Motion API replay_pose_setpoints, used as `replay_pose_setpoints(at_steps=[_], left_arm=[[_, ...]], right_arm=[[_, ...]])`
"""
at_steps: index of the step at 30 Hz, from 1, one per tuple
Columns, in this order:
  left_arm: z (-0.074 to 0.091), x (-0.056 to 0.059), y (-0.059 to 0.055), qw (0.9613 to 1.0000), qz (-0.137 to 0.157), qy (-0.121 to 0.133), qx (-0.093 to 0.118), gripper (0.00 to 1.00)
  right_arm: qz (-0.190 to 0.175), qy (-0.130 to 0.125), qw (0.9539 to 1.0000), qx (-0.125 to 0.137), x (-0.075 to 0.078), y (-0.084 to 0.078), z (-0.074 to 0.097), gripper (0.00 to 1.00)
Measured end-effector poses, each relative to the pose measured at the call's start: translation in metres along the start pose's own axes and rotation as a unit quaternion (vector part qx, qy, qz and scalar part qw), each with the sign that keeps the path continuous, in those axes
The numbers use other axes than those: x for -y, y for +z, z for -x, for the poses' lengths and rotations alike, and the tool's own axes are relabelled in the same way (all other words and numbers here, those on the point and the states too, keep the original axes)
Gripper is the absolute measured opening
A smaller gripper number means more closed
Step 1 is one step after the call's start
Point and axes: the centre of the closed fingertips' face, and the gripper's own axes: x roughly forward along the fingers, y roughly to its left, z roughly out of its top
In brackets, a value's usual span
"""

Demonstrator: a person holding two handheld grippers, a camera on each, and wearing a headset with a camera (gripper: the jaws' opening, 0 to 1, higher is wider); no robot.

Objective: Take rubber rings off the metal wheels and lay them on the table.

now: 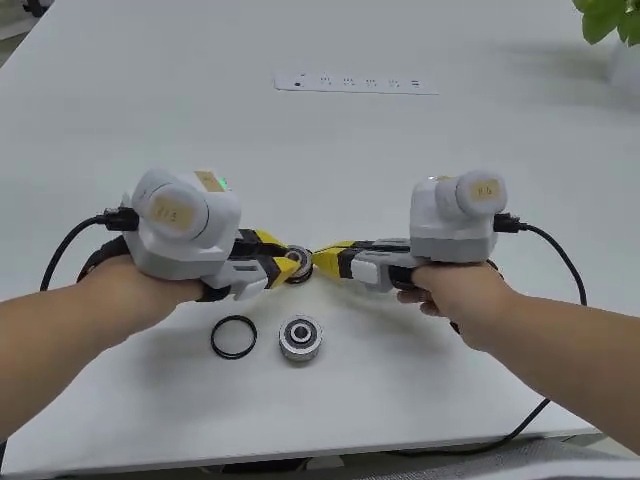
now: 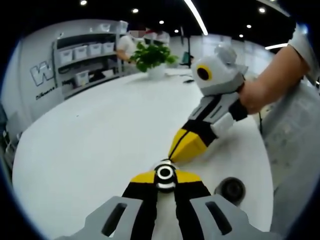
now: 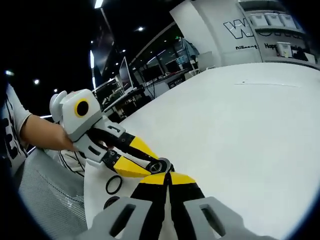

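On the white table (image 1: 400,180) a loose black ring (image 1: 233,337) lay just beside a silver wheel (image 1: 300,338). Above them, the left gripper (image 1: 287,266) clamped a black-edged second wheel (image 2: 165,174). The right gripper (image 1: 322,262), jaws together, touched its rim.

Your left hand-held gripper (image 2: 165,178) is clamped on a small wheel (image 2: 165,173). The right hand-held gripper (image 2: 173,154) pokes it with pinched tips, and a second wheel (image 2: 232,189) sits on the worktop (image 2: 95,140).
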Motion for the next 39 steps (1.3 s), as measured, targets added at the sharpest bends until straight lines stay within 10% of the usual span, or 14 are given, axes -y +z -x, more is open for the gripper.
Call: replay_pose_setpoints(at_steps=[39], left_arm=[[0.000,0.002,0.001,1.0000,0.002,0.005,0.001,0.13]], right_arm=[[0.040,0.024,0.9989,-0.007,-0.017,0.001,-0.004,0.00]])
